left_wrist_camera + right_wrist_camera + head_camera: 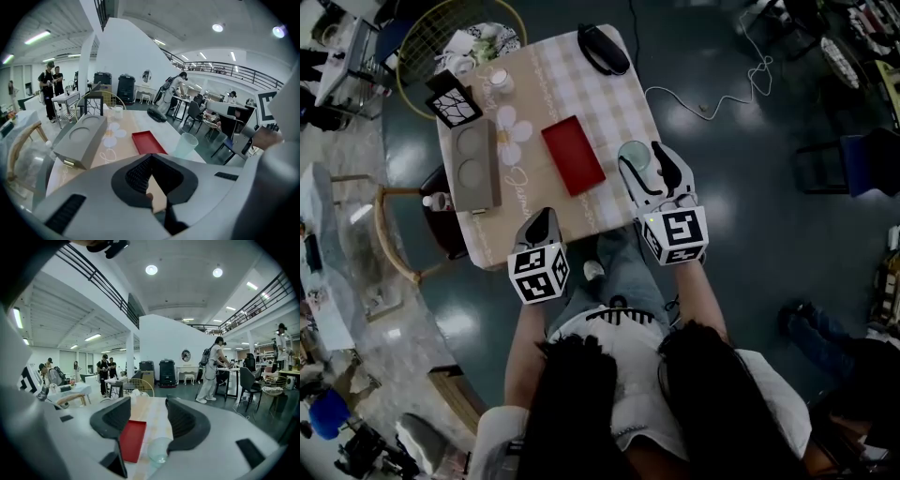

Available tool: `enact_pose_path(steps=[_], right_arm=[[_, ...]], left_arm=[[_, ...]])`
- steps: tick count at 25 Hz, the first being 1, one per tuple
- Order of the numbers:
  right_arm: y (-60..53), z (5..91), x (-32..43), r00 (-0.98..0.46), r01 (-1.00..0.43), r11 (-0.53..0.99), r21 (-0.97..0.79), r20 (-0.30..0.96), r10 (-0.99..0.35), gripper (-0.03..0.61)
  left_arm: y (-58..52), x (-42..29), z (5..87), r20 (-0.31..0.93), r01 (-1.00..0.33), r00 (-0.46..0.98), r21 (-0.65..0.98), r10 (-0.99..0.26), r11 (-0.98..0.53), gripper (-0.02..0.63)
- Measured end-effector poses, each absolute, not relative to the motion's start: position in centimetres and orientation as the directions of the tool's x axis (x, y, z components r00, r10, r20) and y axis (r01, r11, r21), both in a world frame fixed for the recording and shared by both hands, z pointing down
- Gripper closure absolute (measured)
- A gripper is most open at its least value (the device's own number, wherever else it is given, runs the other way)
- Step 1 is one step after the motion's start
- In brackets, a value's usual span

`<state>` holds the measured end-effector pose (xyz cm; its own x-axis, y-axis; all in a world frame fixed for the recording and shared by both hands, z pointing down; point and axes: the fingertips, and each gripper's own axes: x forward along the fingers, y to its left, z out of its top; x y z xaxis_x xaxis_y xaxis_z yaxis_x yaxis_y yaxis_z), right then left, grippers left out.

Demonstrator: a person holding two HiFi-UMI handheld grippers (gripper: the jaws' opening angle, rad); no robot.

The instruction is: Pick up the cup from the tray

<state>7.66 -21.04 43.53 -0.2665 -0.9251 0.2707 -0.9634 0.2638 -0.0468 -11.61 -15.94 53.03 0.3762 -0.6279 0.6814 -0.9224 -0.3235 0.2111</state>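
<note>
Progress: pick-up looks done, tray [573, 155] bare | cup [186, 145]: upright on table [609, 94], just right of tray, unheld | right tongs [146, 408]: apart, empty, right of tray | left tongs [151, 155]: together, empty

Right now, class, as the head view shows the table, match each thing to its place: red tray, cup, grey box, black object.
Things:
1. red tray
2. cup
3. grey box
4. black object

Places:
A. far edge of the table
B. left side of the table
C. middle of the table, nothing in it
D. right edge of the table, beside the tray

Pairs: 1-C, 2-D, 3-B, 4-A
</note>
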Motion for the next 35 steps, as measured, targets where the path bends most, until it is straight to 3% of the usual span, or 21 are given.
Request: enact_pose_path(steps=[4, 14, 22, 35], right_arm=[[-19.3, 42.1, 6.5, -0.26, -0.966, 0.254, -0.054, 0.253, -0.932, 0.434], [-15.3, 42.0, 4.1, -0.246, -0.969, 0.244, -0.047, 0.317, -0.916, 0.565], [-13.4, 44.4, 2.6, -0.301, -0.951, 0.298, -0.075, 0.432, -0.85, 0.572], [-11.4, 45.3, 1.9, -0.304, -0.946, 0.323, -0.041, 0.466, -0.831, 0.574]], left_arm=[[-15.3, -11.7, 51.6, 0.647, -0.914, 0.397, 0.216, -0.651, -0.342, 0.606], [-12.9, -12.1, 48.8, 0.59, -0.901, 0.42, 0.18, -0.689, -0.395, 0.606], [-11.9, -11.9, 47.1, 0.543, -0.9, 0.426, 0.176, -0.724, -0.398, 0.606], [-10.5, -11.4, 46.8, 0.527, -0.91, 0.412, 0.188, -0.743, -0.371, 0.606]])
